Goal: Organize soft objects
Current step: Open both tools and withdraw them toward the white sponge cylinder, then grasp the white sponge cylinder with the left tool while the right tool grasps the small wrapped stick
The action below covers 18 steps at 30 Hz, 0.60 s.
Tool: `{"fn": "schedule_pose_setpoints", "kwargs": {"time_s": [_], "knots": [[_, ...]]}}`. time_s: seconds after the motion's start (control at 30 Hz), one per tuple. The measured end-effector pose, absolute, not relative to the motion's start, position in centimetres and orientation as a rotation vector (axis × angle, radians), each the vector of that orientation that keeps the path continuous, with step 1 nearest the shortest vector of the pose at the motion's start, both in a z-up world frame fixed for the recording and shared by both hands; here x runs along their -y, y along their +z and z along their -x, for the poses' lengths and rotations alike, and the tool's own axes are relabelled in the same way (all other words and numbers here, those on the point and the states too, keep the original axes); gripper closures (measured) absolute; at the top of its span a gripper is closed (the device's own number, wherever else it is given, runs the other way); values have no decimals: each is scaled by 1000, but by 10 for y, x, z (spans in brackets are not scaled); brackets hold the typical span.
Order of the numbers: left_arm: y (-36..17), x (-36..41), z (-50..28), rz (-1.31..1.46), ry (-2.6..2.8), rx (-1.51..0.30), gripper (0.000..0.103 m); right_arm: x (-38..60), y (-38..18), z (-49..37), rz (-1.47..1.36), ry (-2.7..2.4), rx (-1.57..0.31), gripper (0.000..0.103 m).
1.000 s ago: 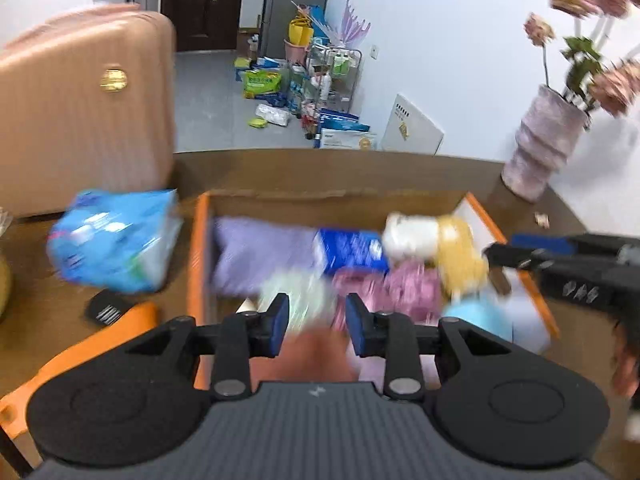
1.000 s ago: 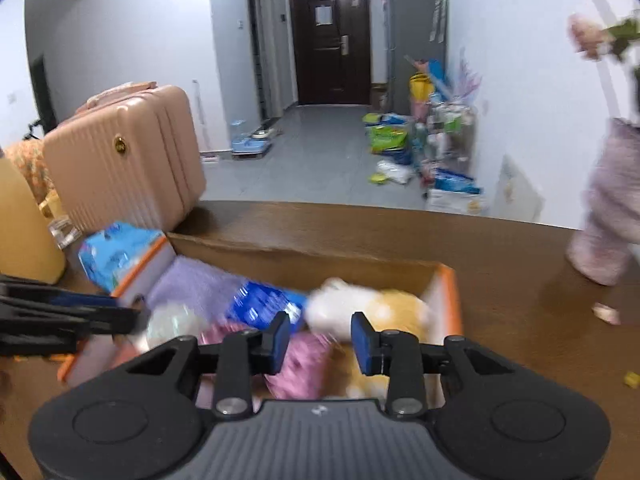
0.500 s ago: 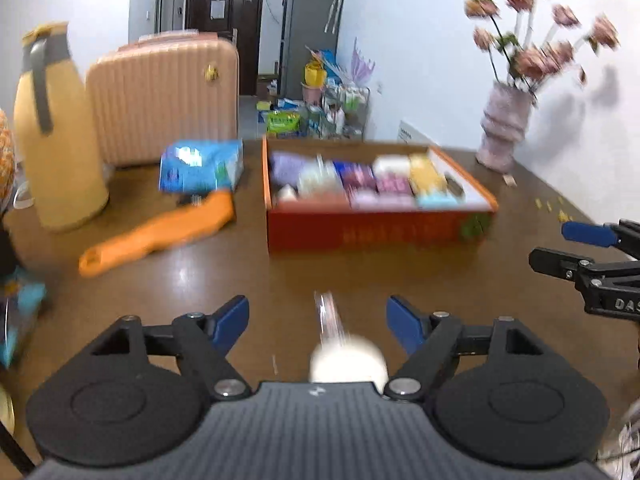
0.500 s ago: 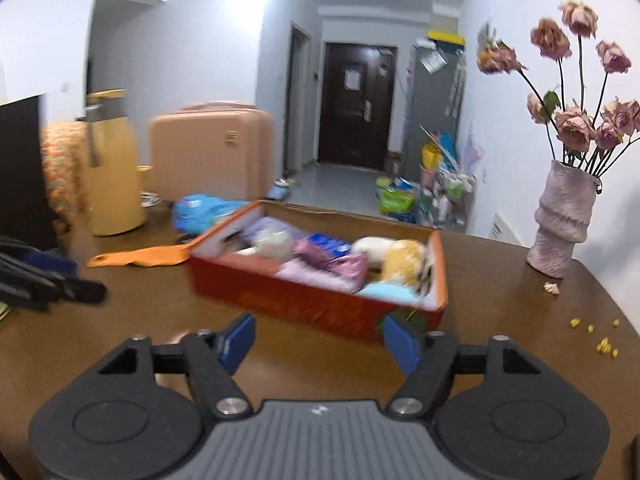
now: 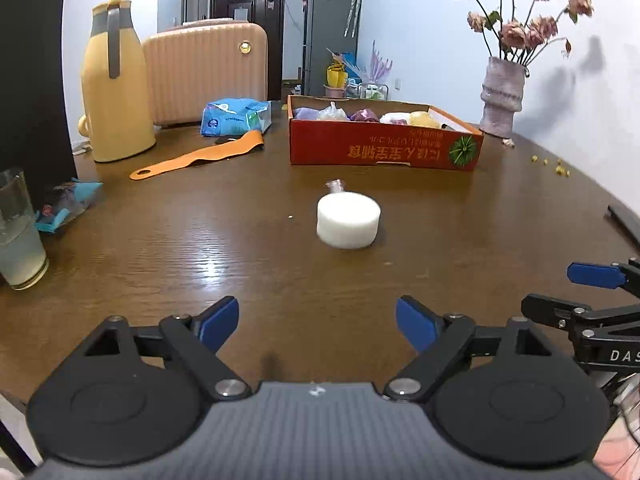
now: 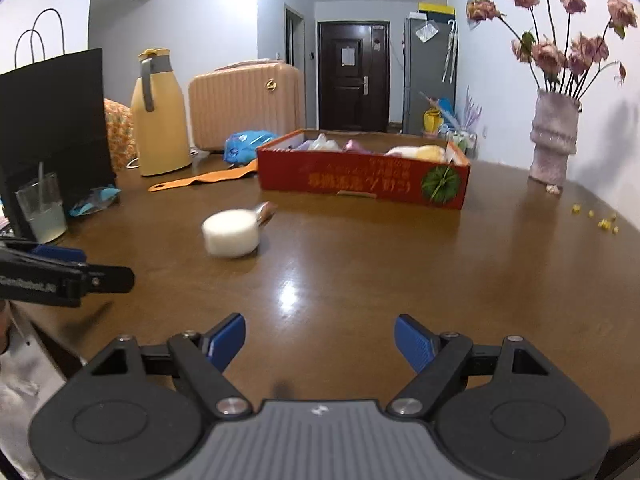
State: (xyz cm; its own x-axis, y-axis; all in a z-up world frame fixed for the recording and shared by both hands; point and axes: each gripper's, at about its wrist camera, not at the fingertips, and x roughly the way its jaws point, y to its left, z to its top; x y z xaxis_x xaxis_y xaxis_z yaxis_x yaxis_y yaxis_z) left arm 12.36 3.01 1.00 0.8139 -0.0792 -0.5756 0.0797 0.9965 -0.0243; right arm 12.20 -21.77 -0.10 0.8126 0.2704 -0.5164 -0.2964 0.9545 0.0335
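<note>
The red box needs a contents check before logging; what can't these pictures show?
- Box interior: both views, near wall hides all but item tops.
- Box print: too small, upside down.
- Pink piece behind white puff: left view mostly hidden by puff; right view blurred.

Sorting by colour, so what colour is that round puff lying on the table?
White puff, clearest in the left wrist view.

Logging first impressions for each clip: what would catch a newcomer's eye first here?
Probably the white round sponge, lying alone on the bare brown table ahead of the open left gripper. Behind it stands the red cardboard box filled with soft items. The open right gripper holds nothing, and a vase of dried roses stands at far right.
</note>
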Motion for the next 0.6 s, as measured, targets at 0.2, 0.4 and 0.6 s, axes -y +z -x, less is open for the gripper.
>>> {"fn": "schedule_pose_setpoints", "kwargs": {"time_s": [0.2,0.4,0.6], "knots": [[8,-24,-112,-2,-126,-607,15,215,1,-114,28,301,-519,22],[3,-32,-120,31,-128,-614,15,217,2,-125,-27,290,-512,22],[-3,-42,-157,61,-130,-653,17,212,-3,-150,-81,286,-525,28]]}}
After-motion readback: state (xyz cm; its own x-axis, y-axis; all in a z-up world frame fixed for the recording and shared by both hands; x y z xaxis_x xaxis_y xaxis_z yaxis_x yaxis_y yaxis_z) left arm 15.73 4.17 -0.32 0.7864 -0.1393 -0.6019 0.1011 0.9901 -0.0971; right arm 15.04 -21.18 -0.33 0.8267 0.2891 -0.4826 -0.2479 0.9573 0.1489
